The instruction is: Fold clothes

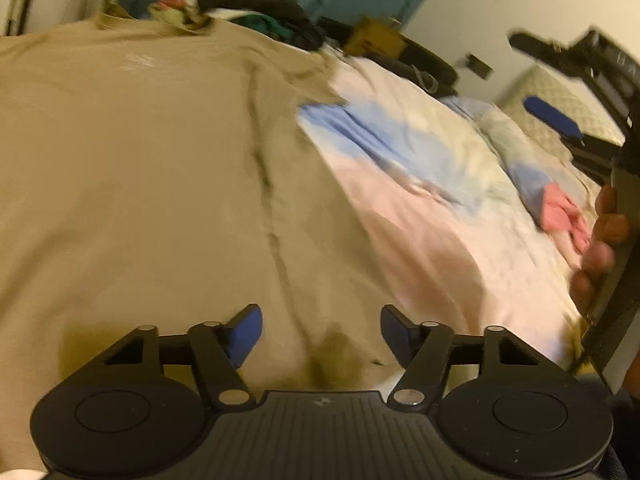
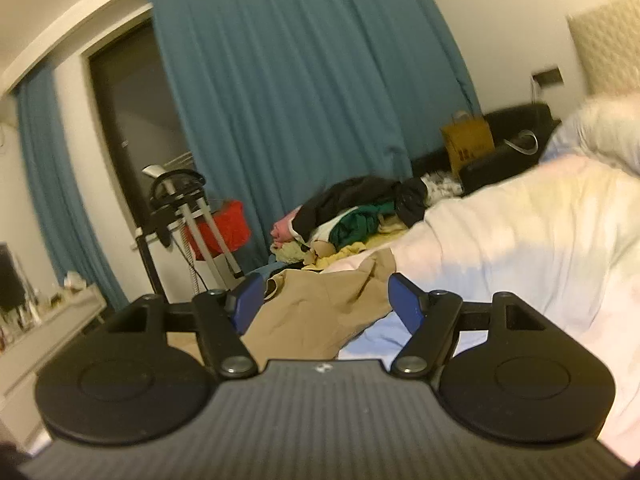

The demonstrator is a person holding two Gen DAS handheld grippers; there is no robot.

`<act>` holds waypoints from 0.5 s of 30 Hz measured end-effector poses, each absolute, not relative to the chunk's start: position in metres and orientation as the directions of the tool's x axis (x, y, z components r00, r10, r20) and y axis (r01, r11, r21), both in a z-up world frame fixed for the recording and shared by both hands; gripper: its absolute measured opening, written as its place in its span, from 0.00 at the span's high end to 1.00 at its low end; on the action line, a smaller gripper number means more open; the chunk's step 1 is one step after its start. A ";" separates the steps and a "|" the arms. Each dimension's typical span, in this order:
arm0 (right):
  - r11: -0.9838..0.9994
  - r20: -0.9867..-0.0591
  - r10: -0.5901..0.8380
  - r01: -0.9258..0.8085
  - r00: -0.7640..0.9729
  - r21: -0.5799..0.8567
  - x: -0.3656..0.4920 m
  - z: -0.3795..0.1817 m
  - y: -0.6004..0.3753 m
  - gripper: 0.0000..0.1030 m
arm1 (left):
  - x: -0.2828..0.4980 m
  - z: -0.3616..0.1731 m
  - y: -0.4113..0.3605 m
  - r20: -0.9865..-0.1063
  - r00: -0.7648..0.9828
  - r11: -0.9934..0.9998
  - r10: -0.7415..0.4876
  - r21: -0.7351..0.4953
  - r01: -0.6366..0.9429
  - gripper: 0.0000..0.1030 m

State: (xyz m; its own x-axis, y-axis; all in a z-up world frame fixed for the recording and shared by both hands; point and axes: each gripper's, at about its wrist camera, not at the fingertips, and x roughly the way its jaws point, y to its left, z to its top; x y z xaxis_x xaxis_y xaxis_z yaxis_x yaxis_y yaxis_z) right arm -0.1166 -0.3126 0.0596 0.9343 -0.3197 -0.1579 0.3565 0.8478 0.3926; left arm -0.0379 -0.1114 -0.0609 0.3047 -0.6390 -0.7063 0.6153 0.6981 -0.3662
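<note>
We see a tan shirt (image 1: 140, 184) spread flat on the bed (image 1: 432, 240), filling the left and middle of the left wrist view, with a long seam running from near to far. Its far edge lies against a pile of clothes (image 1: 248, 8) heaped at the far side. To the right of the shirt the bed is covered by a pastel sheet in pink, blue and pale yellow.

The left hand-held gripper (image 1: 320, 332) hangs just above the shirt's near part, pointing steeply down. Its jaws stand apart with nothing between them; the blue pads (image 1: 246, 332) are clear of the cloth, as far as the blur lets us judge.

The right hand-held gripper (image 2: 324, 300) points nearly level across the bed toward the pile (image 2: 360, 216). Its jaws are wide and hold nothing; beyond the gap we see a rumpled part of the shirt (image 2: 320, 312). In the left wrist view this gripper (image 1: 560, 120) shows at the far right, raised above the sheet, with a hand (image 1: 600, 248) around its handle.

Behind the bed hang teal curtains (image 2: 300, 80), with a black sofa (image 2: 500, 152) and a yellow bag (image 2: 468, 140) at the right, and a red basket (image 2: 224, 228) at the left.
</note>
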 end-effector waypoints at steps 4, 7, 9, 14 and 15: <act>0.835 -0.173 -0.306 0.351 0.936 0.423 -0.125 0.055 -0.316 0.30 | -0.040 -0.078 -0.133 -0.733 0.277 0.694 -0.621 -0.350 0.629 0.48; 0.806 -0.191 -0.285 0.342 0.939 0.483 -0.127 0.053 -0.326 0.30 | -0.037 -0.087 -0.140 -0.744 0.289 0.712 -0.602 -0.338 0.615 0.64; 0.788 -0.195 -0.279 0.340 0.940 0.514 -0.127 0.050 -0.331 0.30 | -0.037 -0.088 -0.141 -0.749 0.309 0.727 -0.586 -0.317 0.609 0.80; 0.762 -0.193 -0.277 0.337 0.941 0.553 -0.131 0.045 -0.338 0.30 | -0.039 -0.078 -0.141 -0.728 0.317 0.710 -0.608 -0.320 0.627 0.94; 0.759 -0.191 -0.274 0.334 0.942 0.559 -0.132 0.044 -0.340 0.30 | -0.043 -0.072 -0.142 -0.715 0.322 0.695 -0.620 -0.310 0.649 0.95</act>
